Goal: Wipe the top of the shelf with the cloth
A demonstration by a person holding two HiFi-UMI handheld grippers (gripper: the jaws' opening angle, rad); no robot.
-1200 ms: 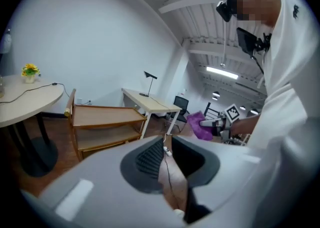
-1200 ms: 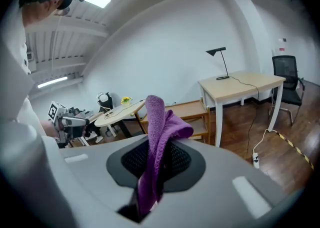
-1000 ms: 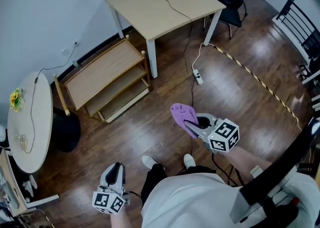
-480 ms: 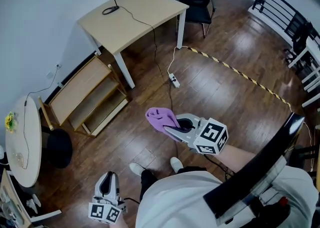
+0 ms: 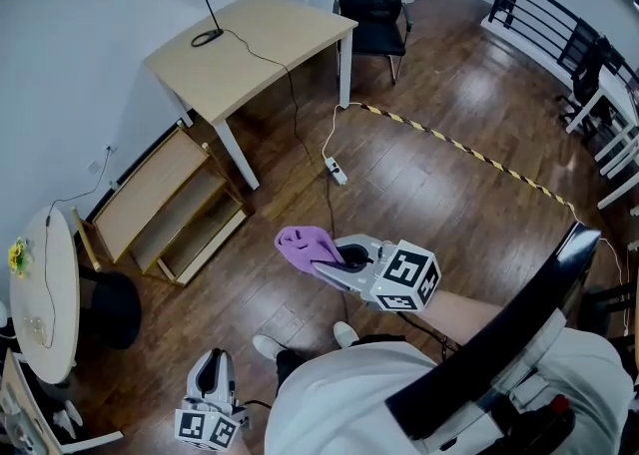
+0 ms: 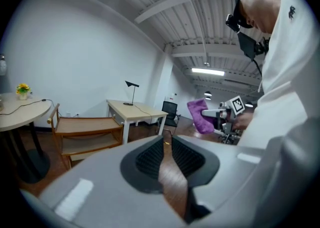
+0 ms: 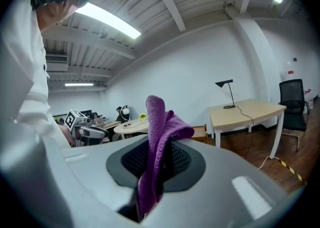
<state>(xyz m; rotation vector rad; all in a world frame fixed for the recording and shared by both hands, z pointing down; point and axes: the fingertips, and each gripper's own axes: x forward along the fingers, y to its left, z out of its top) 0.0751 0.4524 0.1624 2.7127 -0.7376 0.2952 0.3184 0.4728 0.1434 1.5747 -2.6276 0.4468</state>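
Over wood floor [image 5: 449, 184], right gripper [image 5: 321, 264] clamps the cloth [image 5: 303, 242], left gripper [image 5: 211, 363] closed empty, shelf [image 5: 150, 192] well apart.

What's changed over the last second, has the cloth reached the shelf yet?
No. The head view has swung: the shelf and desk now sit further left and look smaller. The right gripper keeps the purple cloth clamped, off the shelf; the left gripper stays low, empty.

Purple cloth [image 5: 303, 243]; pale wood shelf [image 5: 150, 194]; dark brown floor [image 5: 449, 214] (yellow-black striped tape [image 5: 469, 153]).
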